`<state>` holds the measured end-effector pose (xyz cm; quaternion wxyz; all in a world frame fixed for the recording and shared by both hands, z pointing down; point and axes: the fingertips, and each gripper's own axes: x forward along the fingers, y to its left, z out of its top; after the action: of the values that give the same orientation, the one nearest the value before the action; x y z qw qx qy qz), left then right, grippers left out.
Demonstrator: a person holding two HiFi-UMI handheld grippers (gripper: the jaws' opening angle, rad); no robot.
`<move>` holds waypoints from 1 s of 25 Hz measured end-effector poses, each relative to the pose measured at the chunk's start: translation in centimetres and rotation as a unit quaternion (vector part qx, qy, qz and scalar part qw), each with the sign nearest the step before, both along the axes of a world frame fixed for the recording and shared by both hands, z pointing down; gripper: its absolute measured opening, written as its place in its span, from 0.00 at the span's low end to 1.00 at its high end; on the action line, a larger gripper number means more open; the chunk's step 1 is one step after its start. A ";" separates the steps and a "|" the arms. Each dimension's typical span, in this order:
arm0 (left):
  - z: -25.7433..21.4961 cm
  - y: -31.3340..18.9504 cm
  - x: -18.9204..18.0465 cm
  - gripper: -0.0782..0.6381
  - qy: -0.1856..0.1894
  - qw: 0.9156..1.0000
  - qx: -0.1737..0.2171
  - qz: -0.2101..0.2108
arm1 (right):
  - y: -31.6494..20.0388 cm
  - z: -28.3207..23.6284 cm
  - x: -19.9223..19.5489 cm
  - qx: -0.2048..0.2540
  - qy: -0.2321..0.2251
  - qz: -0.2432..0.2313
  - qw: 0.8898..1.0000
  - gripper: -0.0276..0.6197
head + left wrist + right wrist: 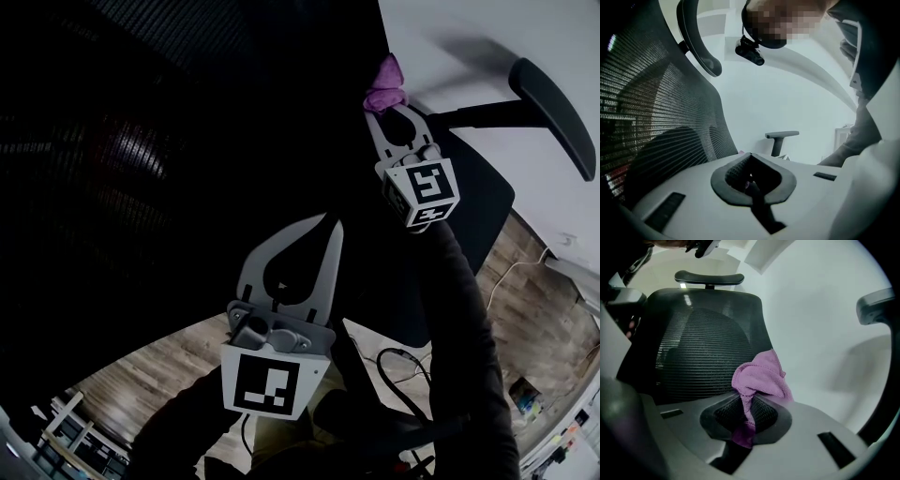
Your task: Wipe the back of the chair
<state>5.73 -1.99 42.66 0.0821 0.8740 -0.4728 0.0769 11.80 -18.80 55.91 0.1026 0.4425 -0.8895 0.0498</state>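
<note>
Within right tool (749, 412), purple cloth (762, 376), near chair back (696, 348)

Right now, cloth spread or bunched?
Bunched: the purple cloth sits crumpled, pinched between the right hand-held gripper's shut jaws.

A wood-plank floor (548, 319) is seen beneath a plain white wall (450, 37). Black cables (398, 361) are laid across the floor, and a white rack (56, 427) is visible at lower left.
</note>
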 end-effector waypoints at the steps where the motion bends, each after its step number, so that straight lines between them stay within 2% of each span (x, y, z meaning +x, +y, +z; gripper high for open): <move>1: 0.2 0.0 0.0 0.12 0.001 1.000 -0.001 -0.001 | 0.3 0.1 -0.2 0.000 0.000 -0.006 1.000 0.11; 15: 1.4 1.2 -0.2 0.12 0.007 1.000 -0.012 -0.010 | 5.0 0.2 -3.5 0.000 -0.006 -0.058 0.998 0.11; 25: 1.2 3.6 -1.8 0.12 0.002 1.000 -0.012 -0.018 | 9.1 -0.2 -6.5 -0.004 -0.001 -0.097 0.995 0.11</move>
<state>3.97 1.64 43.88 0.0950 0.8645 -0.4872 0.0791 5.29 -9.66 55.69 0.1082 0.3533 -0.9282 0.0433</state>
